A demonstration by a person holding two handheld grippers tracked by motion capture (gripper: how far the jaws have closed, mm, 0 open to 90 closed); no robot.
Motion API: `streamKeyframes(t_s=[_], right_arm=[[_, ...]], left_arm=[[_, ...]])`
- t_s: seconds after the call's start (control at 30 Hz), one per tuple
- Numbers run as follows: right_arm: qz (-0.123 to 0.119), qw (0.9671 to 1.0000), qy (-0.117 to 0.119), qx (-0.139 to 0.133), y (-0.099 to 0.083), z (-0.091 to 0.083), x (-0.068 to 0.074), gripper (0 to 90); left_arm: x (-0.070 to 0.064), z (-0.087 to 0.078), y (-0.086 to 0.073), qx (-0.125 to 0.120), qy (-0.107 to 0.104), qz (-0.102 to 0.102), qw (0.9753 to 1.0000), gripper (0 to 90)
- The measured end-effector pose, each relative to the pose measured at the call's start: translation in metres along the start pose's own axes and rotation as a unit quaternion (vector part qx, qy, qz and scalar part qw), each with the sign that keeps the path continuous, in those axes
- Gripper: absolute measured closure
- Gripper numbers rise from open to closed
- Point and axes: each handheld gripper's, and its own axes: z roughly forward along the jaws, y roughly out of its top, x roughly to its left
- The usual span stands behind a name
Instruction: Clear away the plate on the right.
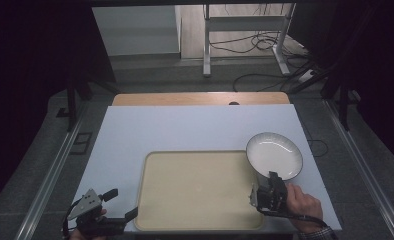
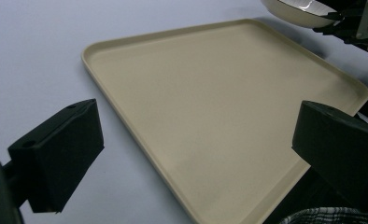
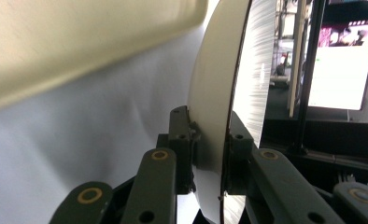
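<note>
High view: we have the right gripper (image 1: 268, 186) at about 4 o'clock on the worktop (image 1: 195, 130), clamped on the near rim of the white plate (image 1: 274, 155). The plate sits just off the tray's (image 1: 197, 190) far right corner, overlapping that corner slightly. We can't tell from here whether it rests on the worktop or is lifted. The tray itself carries nothing. The left gripper (image 1: 119, 205) hovers at 7 o'clock, by the tray's near left corner, fingers spread wide, holding nothing.

Left gripper view: we see both fingers (image 2: 60, 149) wide apart with the tray (image 2: 219, 116) between and beyond them. Its surface is bare. At 1 o'clock the plate (image 2: 296, 11) edge shows, apparently a bit above the tray's far corner, with the right gripper (image 2: 355, 25) on it.

Right gripper view: we see the fingers (image 3: 180, 140) pinched on the plate (image 3: 215, 116) rim, one each side, plate edge-on to the camera. The tray (image 3: 79, 37) lies at 10 o'clock, well apart from the grip point, blue-white worktop (image 3: 79, 149) below.

Our read: grasp is done, plate secured. Placement onto the tray looks like the work in hand and is not yet done. Left to do: carry the plate over the tray, set it flat, release. The left gripper looks idle, possibly ready to steady the tray.
</note>
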Motion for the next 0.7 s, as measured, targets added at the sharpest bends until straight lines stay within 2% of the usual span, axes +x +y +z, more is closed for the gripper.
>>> streamKeyframes(t_s=[0.17,0.2,0.27,0.3,0.33,0.37,0.47,0.5,0.53,0.63,0.67,0.7], right_arm=[[-0.012,0.9997,-0.006,-0.021,0.01,-0.009,0.003,77.4],[-0.012,0.9991,0.014,-0.038,0.014,-0.012,0.003,77.4],[-0.02,0.9986,0.01,-0.047,0.018,-0.016,0.003,77.3],[-0.011,0.9972,0.006,-0.074,0.02,-0.014,0.006,77.3],[-0.019,0.9978,0.009,-0.063,0.023,-0.019,0.005,77.3],[-0.019,0.9978,0.009,-0.063,0.023,-0.019,0.005,77.3],[-0.023,0.9969,0.005,-0.075,0.03,-0.025,0.007,77.1],[-0.032,0.9974,-0.005,-0.064,0.032,-0.029,0.007,77.1],[-0.033,0.9963,0.002,-0.079,0.036,-0.031,0.009,77.1],[-0.039,0.9963,-0.007,-0.077,0.04,-0.035,0.011,77.0],[-0.034,0.9947,-0.003,-0.097,0.041,-0.033,0.012,77.0],[-0.041,0.9947,0.002,-0.094,0.043,-0.036,0.012,77.0]], left_arm=[[0.0,0.0,0.0,0.0,0.0,0.0,1.0,1.7],[0.0,0.0,0.0,0.0,0.0,0.0,1.0,1.7],[0.0,0.0,0.0,0.0,0.0,0.0,1.0,1.7],[0.0,0.0,0.0,0.0,0.0,0.0,1.0,1.7],[0.0,0.0,0.0,0.0,0.0,0.0,1.0,1.7],[0.0,0.0,0.0,0.0,0.0,0.0,1.0,1.7],[0.0,0.0,0.0,0.0,0.0,0.0,1.0,1.7],[0.0,0.0,0.0,0.0,0.0,0.0,1.0,1.7],[0.0,0.0,0.0,0.0,0.0,0.0,1.0,1.7],[0.0,0.0,0.0,0.0,0.0,0.0,1.0,1.7],[0.0,0.0,0.0,0.0,0.0,0.0,1.0,1.7],[0.0,0.0,0.0,0.0,0.001,0.0,1.0,1.7]])
